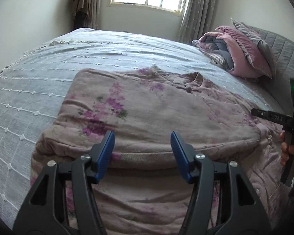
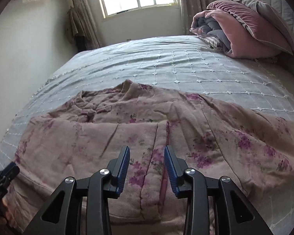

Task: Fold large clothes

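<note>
While the floral jacket lies partly folded on the near side of the bed, the left gripper and right gripper hover spread above it, gripping nothing.

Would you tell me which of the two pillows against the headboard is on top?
The grey pillow; it leans over the pink pillow, nearer the headboard.

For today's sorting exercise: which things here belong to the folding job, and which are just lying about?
Job: floral padded garment, left gripper, right gripper.
Lying about: rolled pink quilt, grey pillow, hanging clothes.
</note>
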Available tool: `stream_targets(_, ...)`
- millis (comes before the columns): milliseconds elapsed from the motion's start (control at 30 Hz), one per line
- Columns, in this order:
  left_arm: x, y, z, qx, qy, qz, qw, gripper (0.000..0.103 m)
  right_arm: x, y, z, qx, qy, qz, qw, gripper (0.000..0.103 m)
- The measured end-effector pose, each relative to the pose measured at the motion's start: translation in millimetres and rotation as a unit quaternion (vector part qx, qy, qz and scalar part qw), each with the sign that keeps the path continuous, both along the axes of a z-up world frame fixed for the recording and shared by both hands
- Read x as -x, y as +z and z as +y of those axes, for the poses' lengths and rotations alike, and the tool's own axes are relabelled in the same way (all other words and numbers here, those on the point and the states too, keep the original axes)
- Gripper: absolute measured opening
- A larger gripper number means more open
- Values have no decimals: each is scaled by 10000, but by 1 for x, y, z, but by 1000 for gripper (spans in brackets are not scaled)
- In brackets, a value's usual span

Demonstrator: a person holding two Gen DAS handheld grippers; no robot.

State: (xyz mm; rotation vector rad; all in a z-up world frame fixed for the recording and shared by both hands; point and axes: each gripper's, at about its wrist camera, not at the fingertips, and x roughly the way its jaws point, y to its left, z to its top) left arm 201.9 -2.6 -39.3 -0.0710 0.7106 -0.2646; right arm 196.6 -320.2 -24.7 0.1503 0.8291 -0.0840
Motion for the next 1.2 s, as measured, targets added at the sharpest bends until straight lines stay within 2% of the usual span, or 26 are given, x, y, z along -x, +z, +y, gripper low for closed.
stream_targets(67, -7, -11, -5, -252, -2, 317, 9992, 61, -2, -14, 4, 347, -97, 232, 9991, 46)
stream_targets(100, -9, -16, -7, -374, -2, 415, 9984, 61, 0, -22, 1, 442, -137, 342, 9983, 55)
stream_targets(167, -8, -15, -9, -457, -1, 396, 9982, 65, 8, -21, -11, 253, -228, 285, 9990, 63)
stream_targets(200, -6, -11, -9, -460, 20, 374, 9982, 69, 13, -16, -17, 131, -298, 235, 9992, 66)
stream_targets(267, -3, -3, -8, -413, 75, 306, 9987, 91, 26, -3, -33, -51, -504, 130, 9986, 72)
stream_targets(333, 0, 2, -7, -392, 155, 280, 9987, 94, 39, 13, -54, -77, -720, 34, 9974, 77)
stream_targets(467, 1, 2, -3, -223, 144, 633, 9976, 94, 66, 37, -106, -76, -1346, -65, 9909, 82)
stream_targets(567, 2, -3, 0, 9, 149, 1024, 9946, 94, 90, 53, -154, -149, -1938, -172, 9808, 82)
stream_targets(667, 7, -8, -1, 131, 79, 1308, 9913, 94, 118, 65, -206, -329, -2554, -323, 9657, 82)
stream_targets(833, 19, -6, -7, 67, 6, 1317, 9913, 94, 155, 74, -281, -419, -3322, -366, 9416, 82)
stream_targets(1000, 26, -2, -8, 148, 69, 1280, 9916, 94, 176, 78, -333, -387, -3603, -467, 9309, 82)
stream_targets(1200, 27, -1, -13, 130, 142, 1279, 9916, 94, 177, 56, -391, -565, -3967, -370, 9154, 81)
